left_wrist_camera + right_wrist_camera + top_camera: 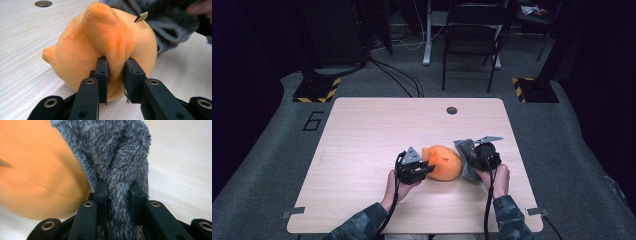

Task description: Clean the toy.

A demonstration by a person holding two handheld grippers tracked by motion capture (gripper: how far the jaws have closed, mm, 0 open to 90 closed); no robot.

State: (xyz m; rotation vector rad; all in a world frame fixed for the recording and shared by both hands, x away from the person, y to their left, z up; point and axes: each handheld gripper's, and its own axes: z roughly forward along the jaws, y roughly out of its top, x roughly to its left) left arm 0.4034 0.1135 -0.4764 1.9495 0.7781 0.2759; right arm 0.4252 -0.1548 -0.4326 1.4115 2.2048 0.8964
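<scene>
Left gripper view, jaws pinching orange plush toy (82,50), right gripper (117,192) clamping grey fuzzy cloth (120,152)

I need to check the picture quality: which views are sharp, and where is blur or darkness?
High view: table lit, room around it dark. Left gripper view: orange plush toy sharp, grey fuzzy cloth behind it blurred. Right gripper view: cloth sharp, toy smeared.

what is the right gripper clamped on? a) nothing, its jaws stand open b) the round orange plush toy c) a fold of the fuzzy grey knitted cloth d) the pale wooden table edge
c: in the right gripper view, the right gripper has its two black jaws pinched on a bunched fold of the fuzzy grey knitted cloth, while the round orange plush toy lies beside it, outside those jaws.
</scene>
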